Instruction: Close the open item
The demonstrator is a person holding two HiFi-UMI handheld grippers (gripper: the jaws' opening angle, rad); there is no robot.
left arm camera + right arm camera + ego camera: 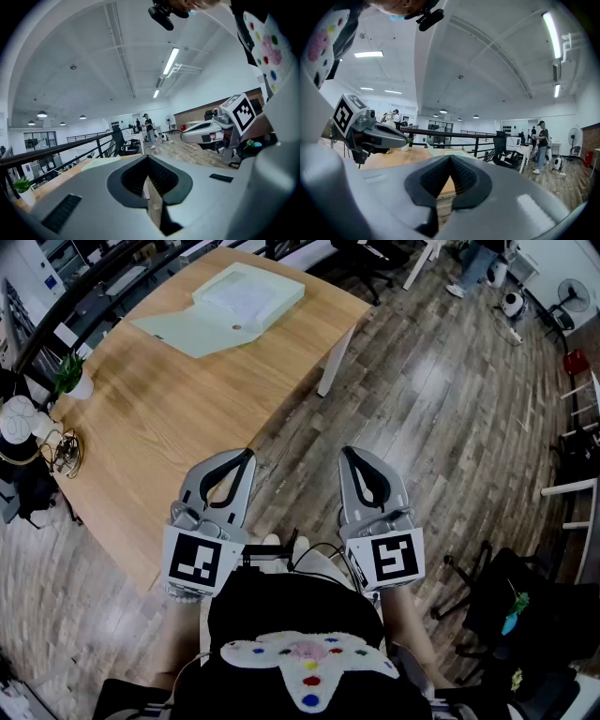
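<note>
l gripper [247,456], r gripper [348,453] jaws together, wood table [169,423], open box [246,292], plank floor [441,409]

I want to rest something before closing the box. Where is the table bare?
Bare: the middle and near end of the table, from the open box and its flap down to the near corner. Crowded: the left edge, with a potted plant and a wire holder.

A pale green flat box [251,293] is lying open at the far end of the wooden table [169,446], close to its far right corner. Its lid flap [183,331] is resting flat on the tabletop, spreading towards the near left, with whitish sheets showing inside the tray.
</note>
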